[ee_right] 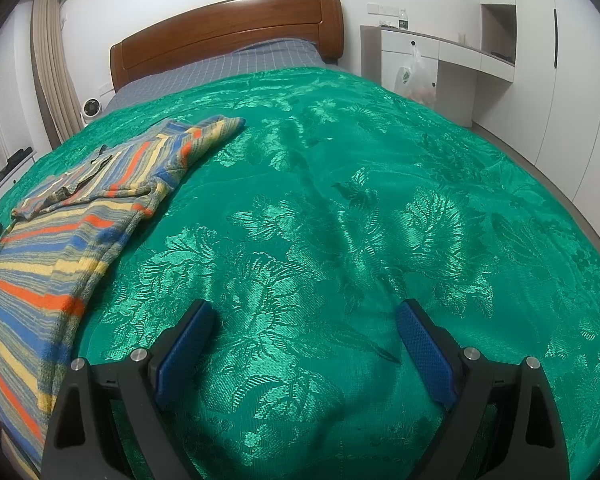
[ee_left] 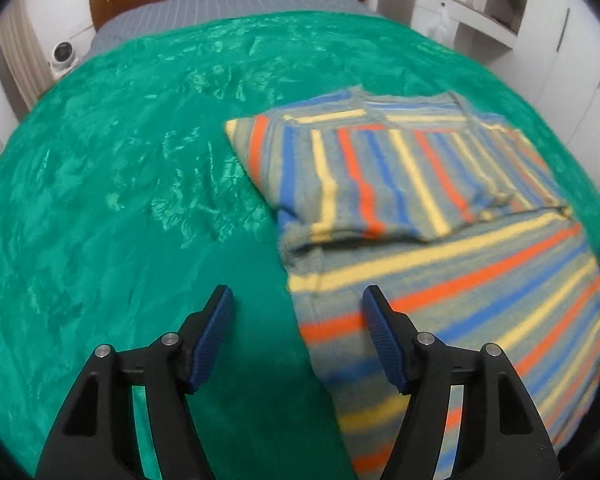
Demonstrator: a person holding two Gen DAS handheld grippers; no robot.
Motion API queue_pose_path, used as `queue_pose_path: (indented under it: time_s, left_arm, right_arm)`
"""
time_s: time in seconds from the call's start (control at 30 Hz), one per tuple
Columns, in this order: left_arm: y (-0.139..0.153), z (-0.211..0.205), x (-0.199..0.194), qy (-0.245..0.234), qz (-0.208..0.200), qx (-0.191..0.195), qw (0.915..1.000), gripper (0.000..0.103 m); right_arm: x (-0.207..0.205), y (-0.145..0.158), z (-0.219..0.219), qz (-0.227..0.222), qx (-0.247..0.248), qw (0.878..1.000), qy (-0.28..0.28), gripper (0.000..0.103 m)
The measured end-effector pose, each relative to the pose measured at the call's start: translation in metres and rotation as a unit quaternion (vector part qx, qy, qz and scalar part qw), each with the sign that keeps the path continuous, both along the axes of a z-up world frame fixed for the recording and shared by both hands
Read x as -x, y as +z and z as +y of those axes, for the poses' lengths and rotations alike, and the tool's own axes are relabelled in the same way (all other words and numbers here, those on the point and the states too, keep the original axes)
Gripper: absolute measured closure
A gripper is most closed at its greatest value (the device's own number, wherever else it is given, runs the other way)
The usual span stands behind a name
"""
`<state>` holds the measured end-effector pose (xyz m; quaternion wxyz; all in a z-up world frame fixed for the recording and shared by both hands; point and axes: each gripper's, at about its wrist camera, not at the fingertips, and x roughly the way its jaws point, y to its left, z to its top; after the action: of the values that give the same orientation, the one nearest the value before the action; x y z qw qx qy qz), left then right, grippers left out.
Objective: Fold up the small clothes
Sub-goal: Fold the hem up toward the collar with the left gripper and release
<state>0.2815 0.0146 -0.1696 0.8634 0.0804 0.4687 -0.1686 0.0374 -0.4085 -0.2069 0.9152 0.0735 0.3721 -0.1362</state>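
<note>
A striped sweater (ee_left: pixel 440 240) in grey, orange, blue and yellow lies on the green bedspread (ee_left: pixel 120 180), its left sleeve folded over the chest. My left gripper (ee_left: pixel 298 300) hovers open over the sweater's left edge: the right finger is above the striped cloth, the left one above the green cover, and nothing is gripped. In the right wrist view the same sweater (ee_right: pixel 60 232) lies at the left. There my right gripper (ee_right: pixel 304 312) stands open over bare bedspread (ee_right: pixel 340 200), well to the right of the garment, holding nothing.
A wooden headboard (ee_right: pixel 228 28) and a grey checked sheet (ee_right: pixel 236 64) are at the bed's far end. White desk and cabinets (ee_right: pixel 500 64) line the right wall, with a plastic bag (ee_right: pixel 412 76) hanging. A small white fan (ee_right: pixel 90 110) stands left of the bed.
</note>
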Motion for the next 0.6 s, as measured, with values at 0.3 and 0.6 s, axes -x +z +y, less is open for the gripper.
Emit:
queue_pose_path:
  time_s: [0.3, 0.6]
  left_arm:
    - [-0.023, 0.000, 0.001, 0.057, -0.071, -0.013, 0.9958, 0.099]
    - [-0.022, 0.008, 0.000, 0.061, -0.058, 0.005, 0.9965, 0.096]
  right_arm:
    - [-0.001, 0.000, 0.001, 0.000, 0.002, 1.000, 0.001, 0.010]
    - [-0.002, -0.001, 0.001, 0.000, 0.003, 1.000, 0.001, 0.010]
